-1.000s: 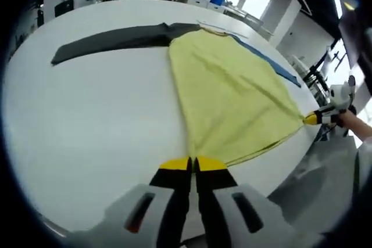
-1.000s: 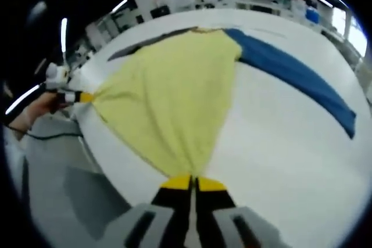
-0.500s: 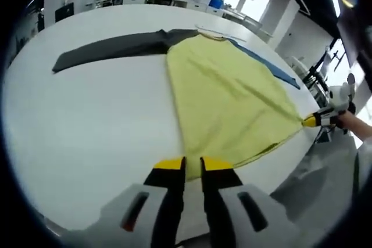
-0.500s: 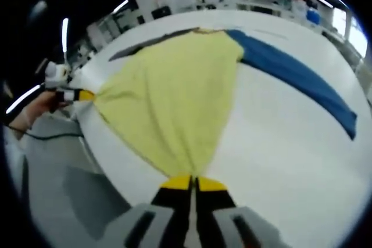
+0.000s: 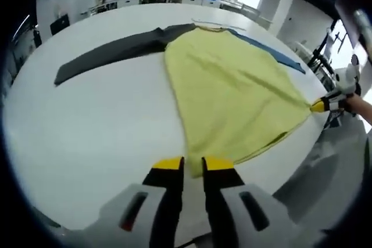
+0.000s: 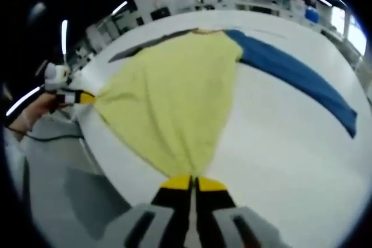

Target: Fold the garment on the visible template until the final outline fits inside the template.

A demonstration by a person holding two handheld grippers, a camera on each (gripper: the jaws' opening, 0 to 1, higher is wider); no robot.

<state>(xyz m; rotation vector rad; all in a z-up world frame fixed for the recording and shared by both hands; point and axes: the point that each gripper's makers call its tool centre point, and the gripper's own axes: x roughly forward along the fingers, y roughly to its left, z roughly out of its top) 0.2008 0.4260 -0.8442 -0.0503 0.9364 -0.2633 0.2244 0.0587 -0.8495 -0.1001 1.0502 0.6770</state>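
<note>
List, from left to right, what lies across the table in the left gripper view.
Dark grey sleeve → yellow body of the garment → blue sleeve → the right gripper pinching the yellow hem at the table's edge.

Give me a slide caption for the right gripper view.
Right gripper pinches a hem corner of the yellow shirt on the white table, blue sleeve outstretched.
</note>
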